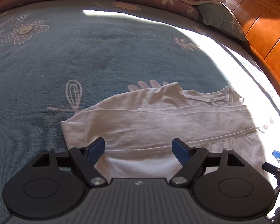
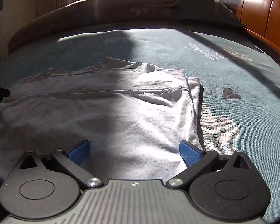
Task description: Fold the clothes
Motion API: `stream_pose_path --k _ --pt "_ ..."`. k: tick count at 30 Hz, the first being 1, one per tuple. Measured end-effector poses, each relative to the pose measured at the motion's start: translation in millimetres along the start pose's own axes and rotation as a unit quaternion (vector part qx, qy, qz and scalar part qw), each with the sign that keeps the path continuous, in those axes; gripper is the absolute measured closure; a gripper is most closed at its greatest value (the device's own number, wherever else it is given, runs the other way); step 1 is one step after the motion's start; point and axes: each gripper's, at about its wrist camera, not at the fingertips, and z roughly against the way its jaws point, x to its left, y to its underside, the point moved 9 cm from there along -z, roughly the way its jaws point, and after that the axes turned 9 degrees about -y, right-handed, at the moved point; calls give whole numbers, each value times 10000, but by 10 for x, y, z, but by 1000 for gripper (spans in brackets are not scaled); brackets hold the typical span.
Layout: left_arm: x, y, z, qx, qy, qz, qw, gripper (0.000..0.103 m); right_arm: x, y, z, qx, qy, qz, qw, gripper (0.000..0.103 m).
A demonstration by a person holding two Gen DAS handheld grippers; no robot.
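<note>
Your left gripper [image 1: 138, 152] and right gripper [image 2: 134, 154] both hover with jaws spread, pinching nothing, over a white garment [image 1: 158, 123] lying partly folded on the blue flowered bedspread [image 1: 84, 56], near the sunlit side by the wooden headboard [image 1: 267, 37]. Close carelessly and you may catch only the top layer, dragging the stacked folds apart; the loose sleeve end behind looks ready to slip out, though glare hides that edge. No containers show in either view.
</note>
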Motion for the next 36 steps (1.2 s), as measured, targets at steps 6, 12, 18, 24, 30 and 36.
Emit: stream_pose_path --k 6,12,18,24,30,36 --pt "-230 103 35 100 144 -427 9989 19 32 -1 -49 100 201 104 9997 0" --pt "-233 198 9 371 -233 -701 9966 20 43 -45 -79 353 284 115 9989 0" --pt "-621 216 483 -115 94 -1111 9937 16 177 -145 63 338 146 38 9993 0" --pt "-530 546 384 236 -180 -1006 9945 16 436 -207 272 156 -73 200 9997 0" --pt "-169 773 372 535 -520 -656 9951 16 489 -157 384 219 -78 57 9997 0" --pt "-382 680 773 152 -37 -672 9976 16 589 -162 448 241 -80 98 9996 0"
